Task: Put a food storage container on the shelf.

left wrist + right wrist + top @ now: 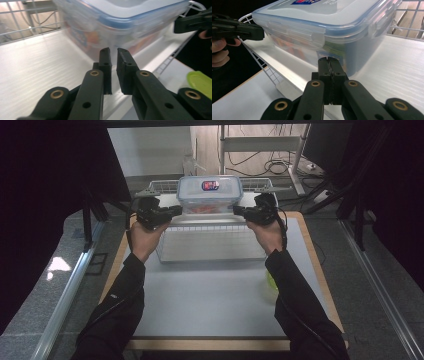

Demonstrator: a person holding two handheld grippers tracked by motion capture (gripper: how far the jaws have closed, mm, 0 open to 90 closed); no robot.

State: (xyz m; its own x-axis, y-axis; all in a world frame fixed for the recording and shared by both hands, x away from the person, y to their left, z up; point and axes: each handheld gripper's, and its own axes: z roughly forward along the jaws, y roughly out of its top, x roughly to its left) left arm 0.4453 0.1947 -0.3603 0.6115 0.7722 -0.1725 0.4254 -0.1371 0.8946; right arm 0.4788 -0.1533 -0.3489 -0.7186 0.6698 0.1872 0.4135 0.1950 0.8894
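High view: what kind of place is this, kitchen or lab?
Likely a lab recording station, not a kitchen: black curtains flank a bare grey table, cables lie loose on the floor behind it, and a clear plastic lidded container sits in a white wire basket as a prop.

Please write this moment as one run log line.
box: lidded, in basket | left hand-held gripper: nearly shut, empty | right hand-held gripper: shut, empty

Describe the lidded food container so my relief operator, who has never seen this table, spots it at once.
Start at the white wire basket at the far end of the table. The clear plastic food container stands at its far middle, between the left gripper and the right gripper. Its blue-edged snap lid with a red and blue label sets it apart.
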